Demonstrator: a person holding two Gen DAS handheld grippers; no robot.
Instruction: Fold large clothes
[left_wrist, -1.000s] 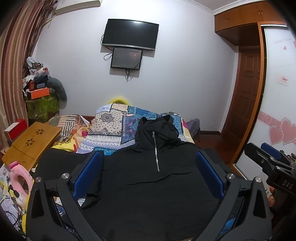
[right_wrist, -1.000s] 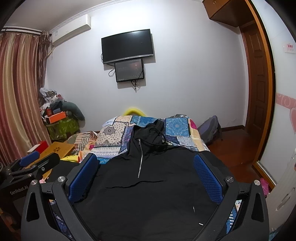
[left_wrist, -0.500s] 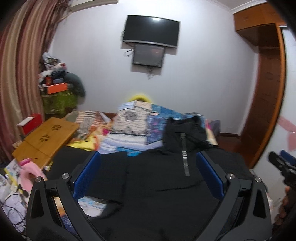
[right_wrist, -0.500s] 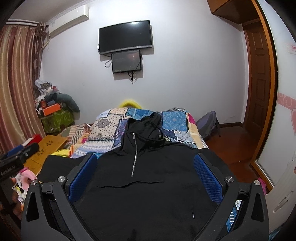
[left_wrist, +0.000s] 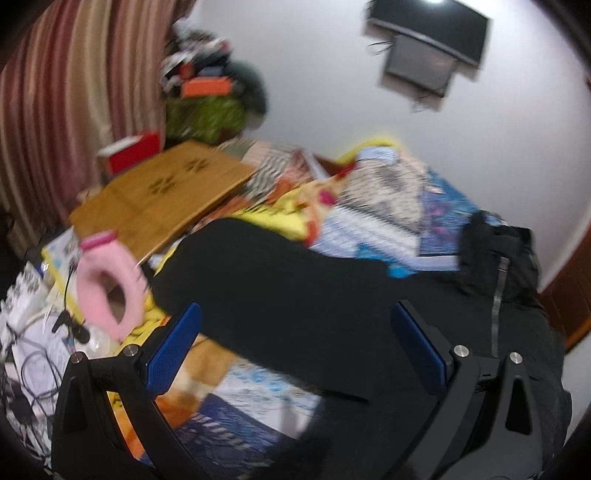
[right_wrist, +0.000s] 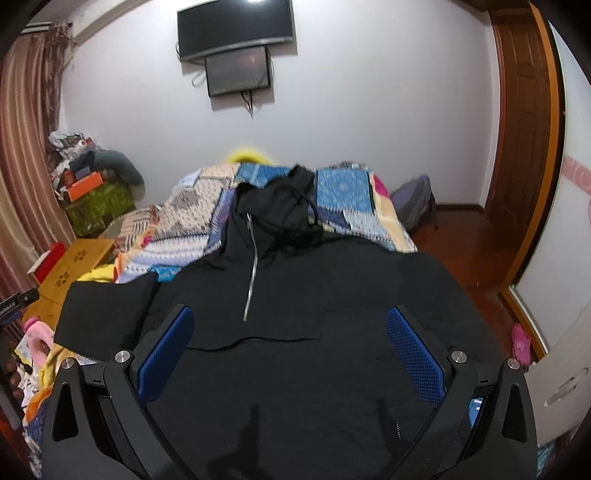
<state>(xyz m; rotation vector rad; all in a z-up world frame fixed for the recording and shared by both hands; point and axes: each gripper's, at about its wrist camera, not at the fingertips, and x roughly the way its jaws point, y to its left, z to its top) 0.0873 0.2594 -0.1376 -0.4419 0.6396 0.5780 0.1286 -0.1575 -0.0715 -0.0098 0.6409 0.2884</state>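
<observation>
Hoodie (right_wrist: 314, 332) lies flat on the bed (right_wrist: 343, 199), sleeve (left_wrist: 266, 266) out toward clutter. Both the left hand-held gripper (left_wrist: 295, 347) and right hand-held gripper (right_wrist: 291, 350) hang spread, empty; a hurried pinch might snag the quilt beneath.

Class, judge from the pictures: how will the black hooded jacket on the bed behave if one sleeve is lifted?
The black hooded jacket will probably droop and trail, since it lies limp and creased. Its sleeve likely pulls the body along. The zipper may stiffen the front slightly.
</observation>
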